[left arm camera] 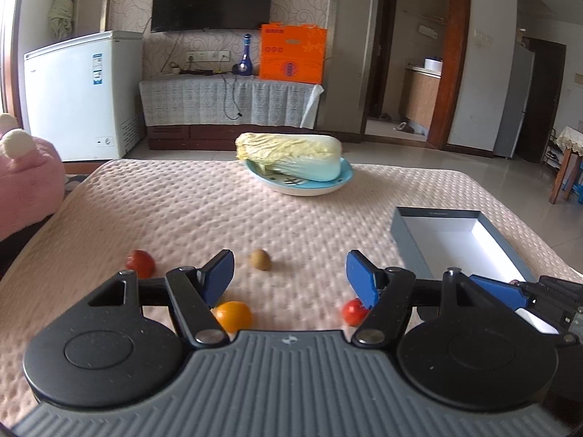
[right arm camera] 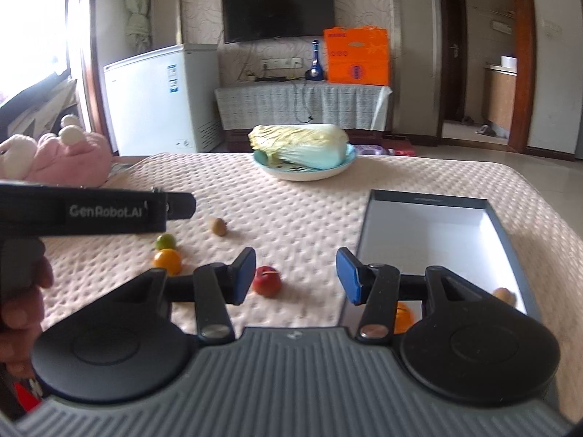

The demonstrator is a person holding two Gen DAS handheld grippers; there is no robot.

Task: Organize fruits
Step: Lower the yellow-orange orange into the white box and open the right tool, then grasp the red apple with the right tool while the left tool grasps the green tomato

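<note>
My left gripper (left arm camera: 289,278) is open over the pink quilted cover, with nothing between its blue pads. Around it lie a kiwi (left arm camera: 261,259), an orange (left arm camera: 233,316) and two red fruits (left arm camera: 140,263) (left arm camera: 354,311). My right gripper (right arm camera: 296,276) is also open and empty, just left of the grey box (right arm camera: 430,200). A red apple (right arm camera: 267,280) lies near its left finger. In the box's near end sit an orange (right arm camera: 402,315) and a brown fruit (right arm camera: 504,295). Further left lie an orange (right arm camera: 167,260), a green fruit (right arm camera: 165,242) and a kiwi (right arm camera: 218,226).
A napa cabbage (left arm camera: 291,153) lies on a blue plate (left arm camera: 309,187) at the far edge of the cover. A pink plush toy (right arm camera: 73,156) sits at the left. The left gripper's black body (right arm camera: 94,211) and a hand (right arm camera: 22,291) fill the right wrist view's left side.
</note>
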